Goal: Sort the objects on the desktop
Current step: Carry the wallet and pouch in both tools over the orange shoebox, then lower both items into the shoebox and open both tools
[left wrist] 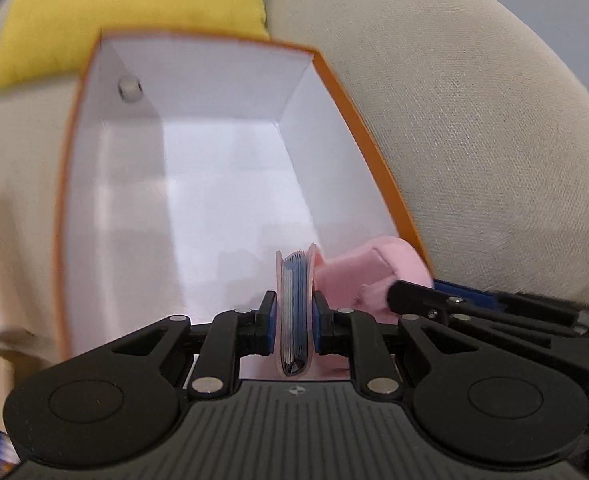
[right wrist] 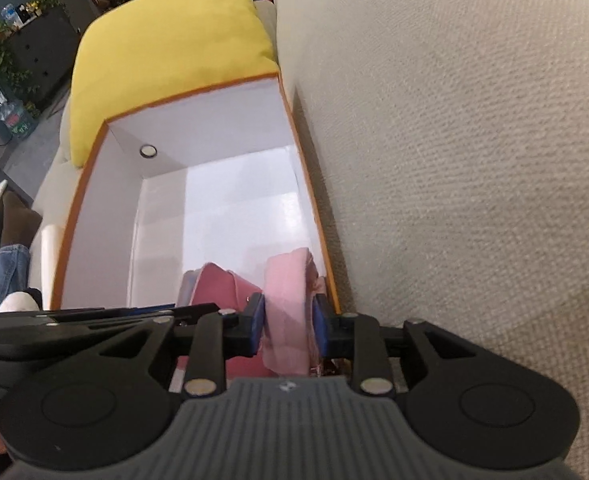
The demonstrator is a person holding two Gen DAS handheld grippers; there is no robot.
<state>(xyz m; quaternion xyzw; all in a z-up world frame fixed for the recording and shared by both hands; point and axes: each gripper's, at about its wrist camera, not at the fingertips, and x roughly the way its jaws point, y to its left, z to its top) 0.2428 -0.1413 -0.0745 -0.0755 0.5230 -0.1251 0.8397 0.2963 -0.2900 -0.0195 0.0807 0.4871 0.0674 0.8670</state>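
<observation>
Pink pouch (left wrist: 294, 312) sat at the near end of the white, orange-rimmed box (left wrist: 74, 184), which stood on a beige sofa (left wrist: 474, 160) beside a yellow cushion (right wrist: 166, 52). Left gripper (left wrist: 294, 322) was clamped on the pouch's upright edge. Right gripper (right wrist: 288, 322) pinched its pink fabric (right wrist: 286, 304), near the box's right wall.

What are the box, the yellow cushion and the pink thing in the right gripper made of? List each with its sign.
Box: probably cardboard, with thin flat walls, a smooth, slightly glossy white inside and an orange edge.
Yellow cushion: woven fabric, matte, soft and puffed.
Pink thing: soft fleecy cloth, seemingly; it bunches between the right gripper's fingers.
</observation>
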